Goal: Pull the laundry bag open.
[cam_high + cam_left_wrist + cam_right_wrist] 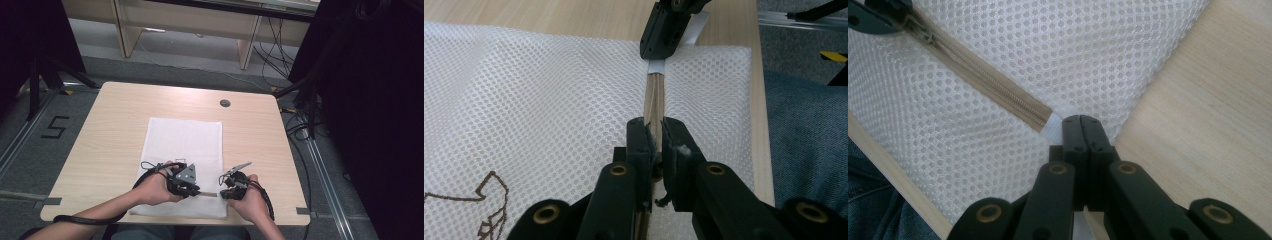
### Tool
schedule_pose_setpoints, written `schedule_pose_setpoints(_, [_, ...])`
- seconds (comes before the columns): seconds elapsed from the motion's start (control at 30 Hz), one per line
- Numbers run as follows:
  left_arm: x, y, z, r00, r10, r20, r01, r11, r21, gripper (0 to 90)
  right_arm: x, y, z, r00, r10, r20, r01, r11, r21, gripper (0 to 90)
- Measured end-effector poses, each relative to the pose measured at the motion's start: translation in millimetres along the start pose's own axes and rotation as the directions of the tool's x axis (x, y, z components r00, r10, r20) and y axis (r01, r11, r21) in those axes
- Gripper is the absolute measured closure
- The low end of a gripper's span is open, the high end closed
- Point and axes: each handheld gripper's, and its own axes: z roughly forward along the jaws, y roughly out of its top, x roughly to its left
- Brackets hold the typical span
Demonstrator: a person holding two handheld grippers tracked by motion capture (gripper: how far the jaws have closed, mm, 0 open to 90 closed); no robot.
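Over mesh bag [549, 90] — both claws clamped: L claw [655, 131] on zipper [654, 97], R claw [1081, 121] on its end tab [1052, 129].

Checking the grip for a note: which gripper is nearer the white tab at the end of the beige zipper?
Right. The right gripper pinches the white tab; the left gripper clamps farther along the beige zipper.

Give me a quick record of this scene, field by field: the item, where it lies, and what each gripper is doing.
item: white mesh bag with a beige zipper
surface: wooden table
bag position: flat, near the person's edge
left gripper: shut on the zipper, at the slider end
right gripper: shut on the white tab at the zipper's end
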Motion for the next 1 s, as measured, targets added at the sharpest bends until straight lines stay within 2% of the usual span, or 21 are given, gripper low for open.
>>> schedule_pose_setpoints(0.07, [0.6, -0.4, -1.4, 1.0000, -0.002, 0.001, 0.002, 1.0000, -0.002, 82.7, 0.0, 0.0, -0.1, 1.0000, 0.001, -0.001, -0.001, 1.000, 0.001, 90.0])
schedule_pose_setpoints(0.1, [1.1, -0.6, -2.1, 0.9999, 0.011, -0.003, -0.011, 0.9999, 0.002, 82.7, 0.0, 0.0, 0.0, 1.0000, 0.001, -0.001, -0.001, 1.000, 0.000, 90.0])
schedule_pose_setpoints(0.13, [0.7, -0.9, -2.3, 1.0000, -0.001, -0.001, 0.001, 1.0000, -0.002, 82.7, 0.5, 0.0, -0.3, 0.9999, 0.010, -0.001, -0.010, 1.000, 0.006, 90.0])
schedule_pose_setpoints(0.2, [0.6, -1.1, -2.6, 1.0000, 0.008, -0.005, -0.008, 1.0000, 0.004, 82.7, 0.6, 0.0, -0.3, 0.9999, 0.010, -0.001, -0.010, 1.000, 0.006, 90.0])
schedule_pose_setpoints(0.23, [0.6, -1.4, -2.9, 1.0000, 0.000, 0.001, 0.000, 1.0000, 0.001, 82.7, 0.6, 0.0, -0.3, 1.0000, 0.010, 0.000, -0.010, 1.000, 0.006, 90.0])
schedule_pose_setpoints(0.27, [0.6, -1.5, -3.2, 1.0000, 0.001, 0.000, -0.001, 1.0000, 0.001, 82.7, -0.6, 0.1, 0.3, 0.9999, -0.014, 0.002, 0.014, 1.000, -0.009, 90.0])
schedule_pose_setpoints(0.3, [0.5, -1.5, -3.1, 1.0000, 0.005, -0.002, -0.005, 1.0000, 0.002, 82.7, 1.0, 0.0, -0.3, 1.0000, 0.009, -0.003, -0.009, 1.000, 0.005, 90.0])
schedule_pose_setpoints(0.4, [0.5, -1.7, -3.6, 0.9999, 0.014, -0.008, -0.014, 0.9999, 0.008, 82.7, 0.1, -0.1, -0.5, 1.0000, 0.002, 0.005, -0.002, 1.000, 0.003, 90.0])
schedule_pose_setpoints(0.43, [1.0, -2.1, -4.5, 1.0000, 0.006, -0.001, -0.006, 1.0000, 0.006, 82.7, 0.1, -0.1, -0.5, 1.0000, 0.002, 0.006, -0.002, 1.000, 0.003, 90.0])
schedule_pose_setpoints(0.47, [1.6, -2.5, -5.1, 0.9999, 0.016, -0.004, -0.016, 0.9999, 0.003, 82.7, 0.2, -0.1, -0.5, 1.0000, 0.003, 0.006, -0.003, 1.000, 0.003, 90.0])
schedule_pose_setpoints(0.53, [1.4, -3.8, -6.1, 1.0000, -0.008, -0.003, 0.008, 1.0000, -0.002, 82.7, 1.2, 0.3, -0.4, 0.9999, 0.012, 0.004, -0.012, 1.000, 0.008, 90.0])
schedule_pose_setpoints(0.57, [2.7, -3.8, -7.5, 1.0000, 0.008, -0.003, -0.008, 0.9999, 0.011, 82.7, 0.9, 0.4, -0.2, 1.0000, 0.009, 0.001, -0.009, 1.000, 0.007, 90.0])
schedule_pose_setpoints(0.63, [1.9, -4.8, -7.6, 1.0000, -0.003, -0.003, 0.003, 1.0000, 0.001, 82.7, 1.4, 0.2, -0.5, 0.9998, 0.020, 0.000, -0.020, 1.000, 0.010, 90.0])
schedule_pose_setpoints(0.7, [1.4, -4.6, -7.3, 1.0000, 0.001, -0.006, -0.001, 1.0000, 0.003, 82.7, 0.8, 0.3, -0.2, 1.0000, 0.008, 0.001, -0.008, 1.000, 0.006, 90.0])
schedule_pose_setpoints(0.83, [1.8, -4.8, -8.5, 0.9999, 0.008, -0.007, -0.008, 0.9999, 0.008, 82.7, 1.5, 0.2, -0.5, 0.9999, 0.016, -0.001, -0.016, 1.000, 0.010, 90.0])
schedule_pose_setpoints(0.87, [1.6, -5.1, -8.8, 1.0000, -0.002, -0.004, 0.002, 1.0000, 0.004, 82.7, 1.0, 0.2, -0.3, 0.9999, 0.012, 0.001, -0.012, 1.000, 0.007, 90.0])
schedule_pose_setpoints(0.97, [3.0, -6.2, -10.4, 0.9998, 0.015, -0.011, -0.014, 0.9998, 0.014, 82.7, 1.4, 0.2, -0.5, 0.9998, 0.018, 0.001, -0.018, 1.000, 0.009, 90.0])
schedule_pose_setpoints(1.0, [2.3, -6.6, -10.2, 1.0000, 0.000, -0.004, 0.000, 1.0000, 0.005, 82.7, 1.4, 0.2, -0.5, 0.9998, 0.019, 0.001, -0.019, 1.000, 0.010, 90.0])
